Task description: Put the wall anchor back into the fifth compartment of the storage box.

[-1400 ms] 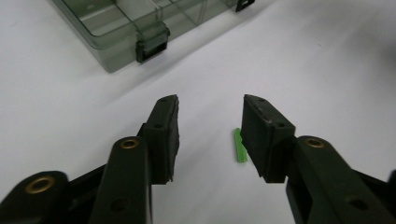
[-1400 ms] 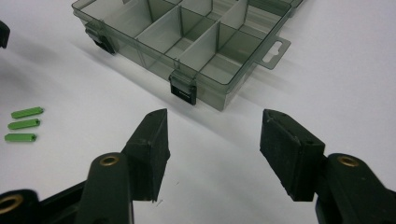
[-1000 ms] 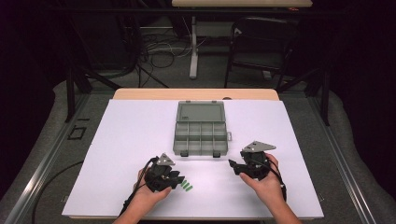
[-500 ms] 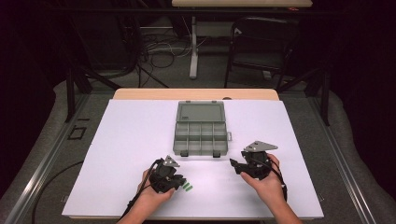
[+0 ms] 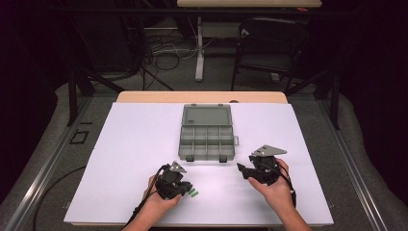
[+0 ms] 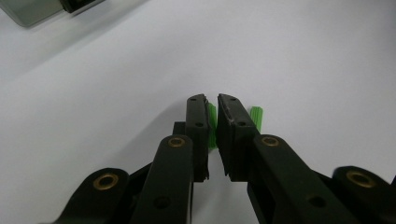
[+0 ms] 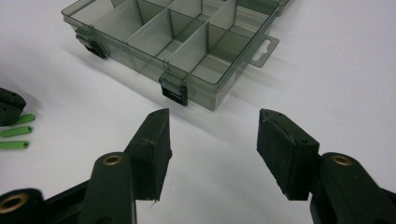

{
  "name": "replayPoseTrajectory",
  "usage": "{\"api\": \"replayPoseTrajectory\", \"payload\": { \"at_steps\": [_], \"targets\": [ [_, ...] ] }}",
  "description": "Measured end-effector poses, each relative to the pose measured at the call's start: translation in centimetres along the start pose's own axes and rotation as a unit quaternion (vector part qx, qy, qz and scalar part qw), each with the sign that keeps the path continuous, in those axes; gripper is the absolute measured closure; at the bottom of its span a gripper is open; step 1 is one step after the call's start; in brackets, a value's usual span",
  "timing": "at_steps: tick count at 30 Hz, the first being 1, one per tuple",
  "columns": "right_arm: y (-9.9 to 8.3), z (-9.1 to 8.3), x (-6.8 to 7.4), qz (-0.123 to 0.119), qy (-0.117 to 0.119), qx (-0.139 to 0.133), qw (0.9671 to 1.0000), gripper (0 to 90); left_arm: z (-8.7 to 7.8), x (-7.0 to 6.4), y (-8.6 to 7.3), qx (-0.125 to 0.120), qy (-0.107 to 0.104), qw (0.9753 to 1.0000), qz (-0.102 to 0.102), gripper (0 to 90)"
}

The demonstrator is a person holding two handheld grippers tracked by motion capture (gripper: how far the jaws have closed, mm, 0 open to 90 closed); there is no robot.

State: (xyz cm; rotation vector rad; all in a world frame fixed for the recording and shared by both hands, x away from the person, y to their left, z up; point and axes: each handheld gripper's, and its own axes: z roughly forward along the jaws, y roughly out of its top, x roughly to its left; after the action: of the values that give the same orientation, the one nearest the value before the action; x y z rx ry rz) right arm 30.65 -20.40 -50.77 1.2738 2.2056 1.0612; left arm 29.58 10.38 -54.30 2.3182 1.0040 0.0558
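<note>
Three small green plastic plugs (image 5: 193,193) lie side by side on the white table sheet (image 5: 130,159), near its front edge. My left gripper (image 5: 186,188) is down on them. In the left gripper view its jaws (image 6: 211,100) stand almost together, pinching one green plug (image 6: 212,122); a second plug (image 6: 256,116) lies just outside the right jaw. My right gripper (image 5: 242,171) hovers open and empty in front of the box's right corner. In the right gripper view (image 7: 215,119) the plugs (image 7: 16,132) show at the far left.
A grey see-through compartment box (image 5: 206,140) sits mid-table with its lid (image 5: 207,116) folded back; its compartments (image 7: 177,37) look empty and two black latches face me. A chair and a table leg stand on the floor beyond the table's far edge.
My left gripper has shifted slightly toward me and settled lower onto the green plugs. The right gripper has barely moved.
</note>
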Motion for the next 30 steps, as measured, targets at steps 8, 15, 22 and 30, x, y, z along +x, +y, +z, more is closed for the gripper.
{"api": "replayPoseTrajectory", "payload": {
  "at_steps": [8,15,22,30],
  "targets": [
    [0.0,0.1,0.0,0.003,-0.001,-0.007,1.0000,44.9,0.2,0.0,-0.1,0.004,0.003,1.0000,-0.002,83.6],
    [0.0,0.1,0.0,0.002,-0.001,-0.008,1.0000,45.1,0.2,0.1,-0.1,0.005,-0.001,1.0000,-0.003,84.3],
    [0.0,0.0,0.1,-0.002,0.001,0.000,1.0000,44.7,0.0,0.1,0.1,0.001,-0.002,1.0000,-0.005,84.4],
    [0.0,0.2,0.2,0.002,0.000,-0.006,1.0000,43.8,-1.0,0.8,1.8,-0.011,-0.005,0.9996,-0.024,84.5]
  ]
}}
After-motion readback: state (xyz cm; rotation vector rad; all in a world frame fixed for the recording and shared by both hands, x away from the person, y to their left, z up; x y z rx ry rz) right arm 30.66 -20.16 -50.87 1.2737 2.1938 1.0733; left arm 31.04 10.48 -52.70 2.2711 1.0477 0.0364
